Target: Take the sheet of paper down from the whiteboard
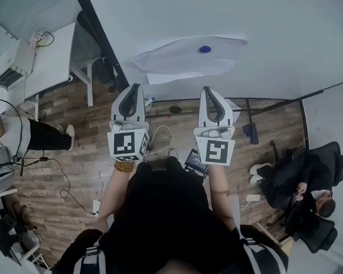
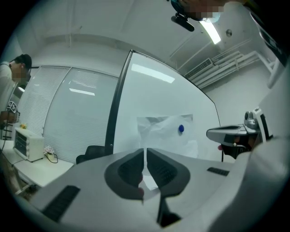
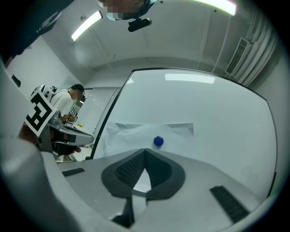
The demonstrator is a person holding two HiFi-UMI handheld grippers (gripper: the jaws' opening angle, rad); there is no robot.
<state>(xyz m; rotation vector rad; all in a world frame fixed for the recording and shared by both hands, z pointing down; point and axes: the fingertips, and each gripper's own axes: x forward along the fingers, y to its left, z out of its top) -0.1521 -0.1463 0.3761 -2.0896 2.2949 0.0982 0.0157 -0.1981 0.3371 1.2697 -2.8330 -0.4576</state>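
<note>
My left gripper [image 2: 145,150] has its jaws together, nothing between them — ahead, a crumpled sheet of paper [image 2: 164,132] hangs on the whiteboard [image 2: 154,90] under a blue magnet [image 2: 181,129]. The right gripper [image 2: 233,134] shows at the right.

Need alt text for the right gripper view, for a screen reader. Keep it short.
A shut, empty right claw points at a crumpled white sheet of paper held on a whiteboard by one round blue magnet. The left claw shows at the left edge, with a person in the background behind it.
</note>
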